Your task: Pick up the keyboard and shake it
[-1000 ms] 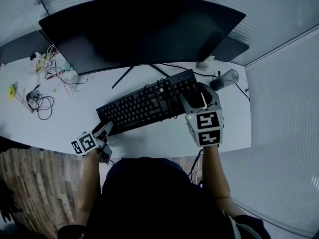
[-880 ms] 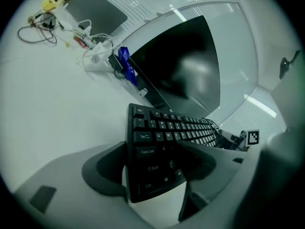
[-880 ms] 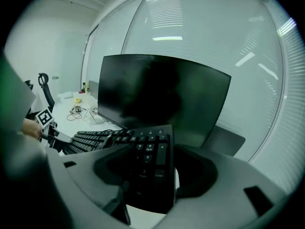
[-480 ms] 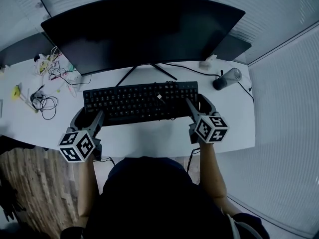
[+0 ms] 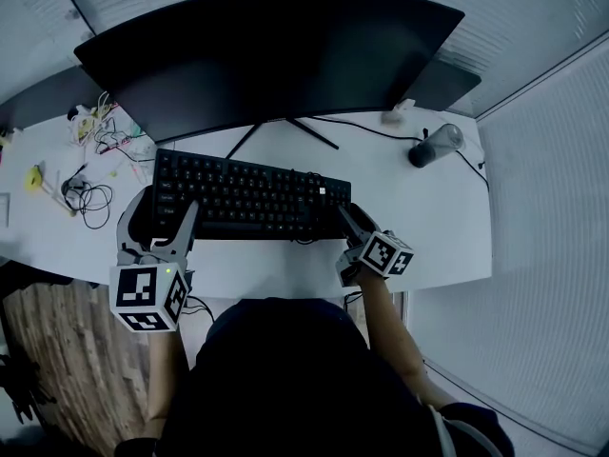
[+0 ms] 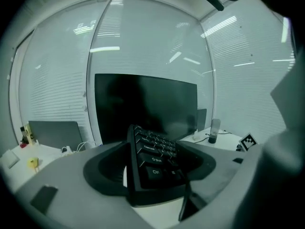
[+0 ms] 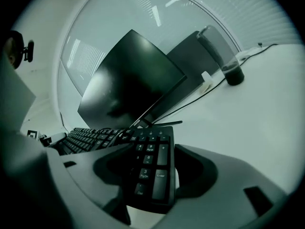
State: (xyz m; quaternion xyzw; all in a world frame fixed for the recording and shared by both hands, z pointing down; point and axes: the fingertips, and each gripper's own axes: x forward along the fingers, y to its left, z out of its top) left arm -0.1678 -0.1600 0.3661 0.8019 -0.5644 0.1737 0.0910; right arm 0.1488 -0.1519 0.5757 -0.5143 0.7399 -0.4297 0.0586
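1. A wide dark monitor [image 5: 266, 55] stands switched off beyond both sets of fingers, on thin legs at the back of the pale worktop [image 5: 428, 227].
2. The black keyboard [image 5: 247, 198] spans the gap between the two grippers and appears held just clear of the worktop. It is slanted, so the end in the left fingers lies farther from the person than the end in the right fingers.
3. The left gripper [image 5: 157, 225] has its fingers pinched on the keyboard's left edge, one on each side of the end row of keys.
4. The right gripper [image 5: 344, 222] has its fingers clamped the same way on the number-pad end.
5. A dark tumbler [image 5: 433, 146] stands well beyond the right fingers, and a tangle of cables [image 5: 81, 198] lies outside the left fingers.
6. The shake looks to be in hand. It would go best with both pinches firm at the two ends and both grippers moving together, so the board neither twists nor slides out. Short strokes above the bare worktop between the fingers and the monitor legs would keep it off the screen. A dark cord seems to hang near the left fingers and will want slack.
7. Readable key legends are "Ctrl" by the left fingers, and "Enter", "PgDn" and "Del" between the right fingers. No brand name can be made out.
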